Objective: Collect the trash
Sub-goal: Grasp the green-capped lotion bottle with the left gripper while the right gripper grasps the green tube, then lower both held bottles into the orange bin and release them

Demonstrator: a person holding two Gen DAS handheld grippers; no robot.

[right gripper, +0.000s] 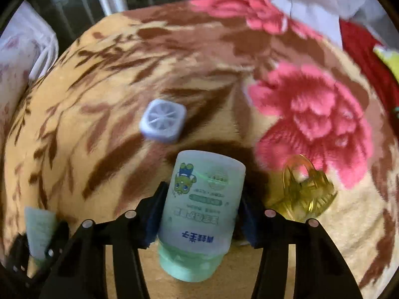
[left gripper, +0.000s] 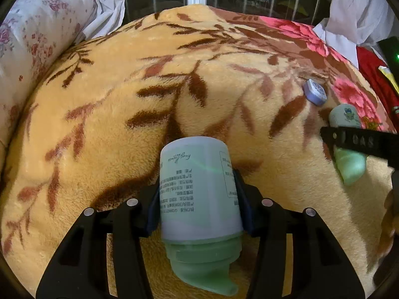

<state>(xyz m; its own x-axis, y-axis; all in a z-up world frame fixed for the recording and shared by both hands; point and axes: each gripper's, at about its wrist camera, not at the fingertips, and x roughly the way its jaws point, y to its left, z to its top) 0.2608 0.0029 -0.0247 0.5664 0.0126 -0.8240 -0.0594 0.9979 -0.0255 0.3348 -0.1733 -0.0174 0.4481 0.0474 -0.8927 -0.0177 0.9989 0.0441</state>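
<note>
Left of the bottle (left gripper: 199,186), open blanket (left gripper: 99,124).

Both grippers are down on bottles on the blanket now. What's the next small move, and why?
Probably lift both straight up a little. The left gripper has its pads against the sides of the pale bottle with the green cap, and the right gripper is closed on the cartoon-label bottle. Both bottles lie on the soft blanket, and the purple square lid and amber hair clip lie close by.
</note>
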